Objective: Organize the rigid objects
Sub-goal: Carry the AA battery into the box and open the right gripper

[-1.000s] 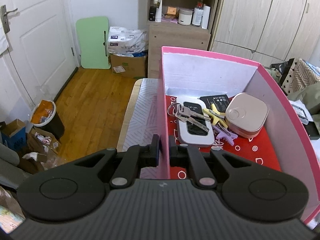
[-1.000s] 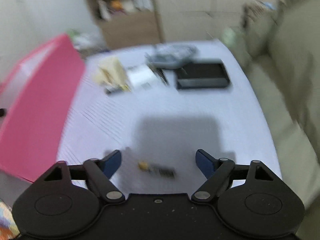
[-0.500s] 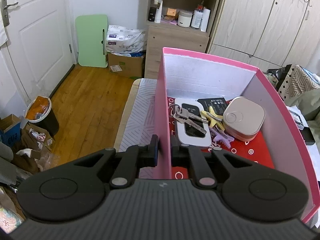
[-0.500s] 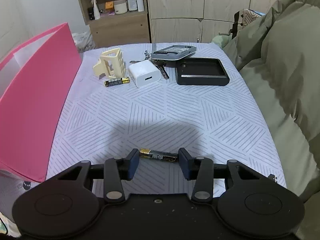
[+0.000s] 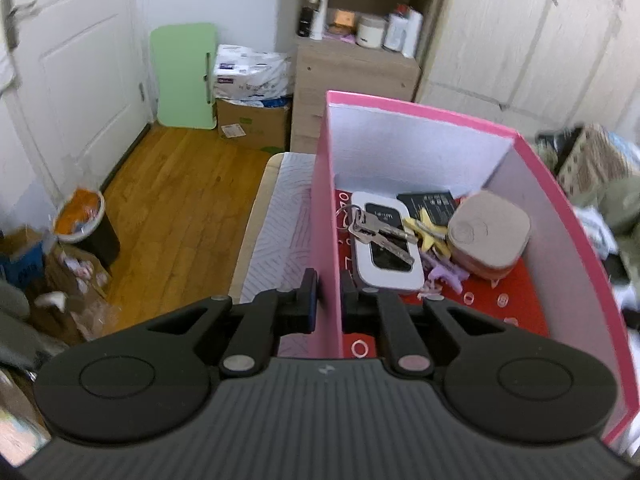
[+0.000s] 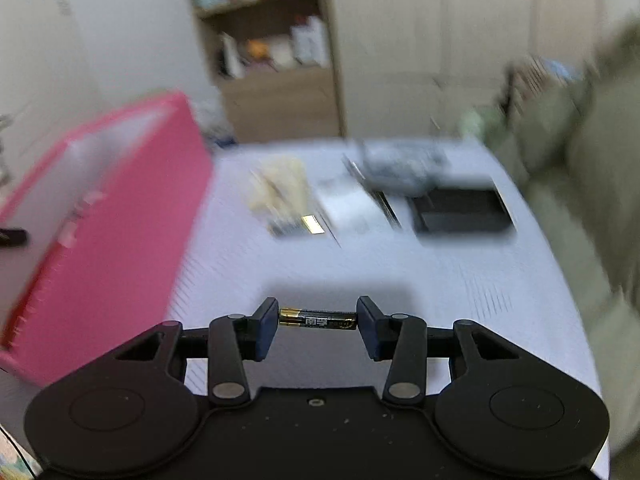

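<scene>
Right gripper (image 6: 318, 326) is closing end-to-end on a small battery (image 6: 318, 319), lifted above the bed sheet (image 6: 460, 272). Left gripper (image 5: 327, 300) is clamped on the pink box (image 5: 420, 110) wall, steadying it. Carrying the battery level and releasing it low inside the box looks wise, since an end-on grip could slip.

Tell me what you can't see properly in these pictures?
- Right view: the things at the far end of the bed beyond the battery are smeared by motion blur; only a dark tray is clear enough to name.
- Right view: the box inside is hidden by its pink wall.
- Left view: the box floor nearest the left gripper is hidden by it.
- Left view: shelf items are too small.
</scene>
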Tool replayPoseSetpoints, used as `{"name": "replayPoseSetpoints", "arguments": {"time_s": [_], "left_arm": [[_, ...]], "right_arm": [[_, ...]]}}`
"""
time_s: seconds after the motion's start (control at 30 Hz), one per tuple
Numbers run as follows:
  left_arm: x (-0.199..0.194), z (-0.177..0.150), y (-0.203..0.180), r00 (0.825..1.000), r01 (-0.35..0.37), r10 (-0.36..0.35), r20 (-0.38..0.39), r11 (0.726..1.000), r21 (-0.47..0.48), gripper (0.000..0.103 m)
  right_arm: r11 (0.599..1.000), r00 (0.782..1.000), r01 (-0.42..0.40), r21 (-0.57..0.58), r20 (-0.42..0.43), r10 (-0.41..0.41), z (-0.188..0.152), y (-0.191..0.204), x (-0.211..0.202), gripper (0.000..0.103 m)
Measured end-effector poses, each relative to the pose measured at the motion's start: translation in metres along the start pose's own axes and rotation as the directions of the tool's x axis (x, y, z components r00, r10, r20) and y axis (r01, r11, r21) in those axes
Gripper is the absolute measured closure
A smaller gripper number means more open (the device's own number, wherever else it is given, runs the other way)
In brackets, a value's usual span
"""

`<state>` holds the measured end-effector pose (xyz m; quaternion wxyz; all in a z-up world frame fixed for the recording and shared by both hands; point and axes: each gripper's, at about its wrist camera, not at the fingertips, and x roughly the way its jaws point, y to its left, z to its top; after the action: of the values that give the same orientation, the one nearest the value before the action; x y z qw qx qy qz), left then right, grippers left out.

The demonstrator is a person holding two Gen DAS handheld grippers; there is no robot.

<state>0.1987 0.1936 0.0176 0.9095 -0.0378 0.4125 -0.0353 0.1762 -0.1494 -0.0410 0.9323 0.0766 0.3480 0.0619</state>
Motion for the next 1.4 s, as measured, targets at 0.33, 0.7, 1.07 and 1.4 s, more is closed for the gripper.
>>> {"name": "replayPoseSetpoints", "arguments": {"time_s": [0.33, 0.7, 1.07, 1.4], "left_arm": [[0.005, 0.013, -0.018, 0.98, -0.099, 0.103, -0.172, 0.995, 0.027, 0.098], [0.006, 0.015, -0.02, 0.956, -0.194, 0.176, -0.236, 0.98, -0.052, 0.099], [0.003, 0.012, -0.023, 0.954, -0.25, 0.217, -0.209, 0.956, -0.15, 0.096], [-0.003, 0.009, -0.017, 0.967, -0.21, 0.179, -0.183, 0.963, -0.169, 0.097]], "right_arm": [[0.838, 0.901, -0.378, -0.394, 0.049, 0.43, 0.083, 0.061, -0.001, 0.054], [0.491, 0.792, -0.596, -0.636, -0.363, 0.491, 0.111, 0.12, 0.092, 0.054], [0.379, 0.699, -0.692, -0.615, -0.439, 0.565, 0.107, 0.14, 0.097, 0.036], [0.567, 0.763, -0.612, -0.551, -0.224, 0.606, 0.15, 0.095, 0.064, 0.026]]}}
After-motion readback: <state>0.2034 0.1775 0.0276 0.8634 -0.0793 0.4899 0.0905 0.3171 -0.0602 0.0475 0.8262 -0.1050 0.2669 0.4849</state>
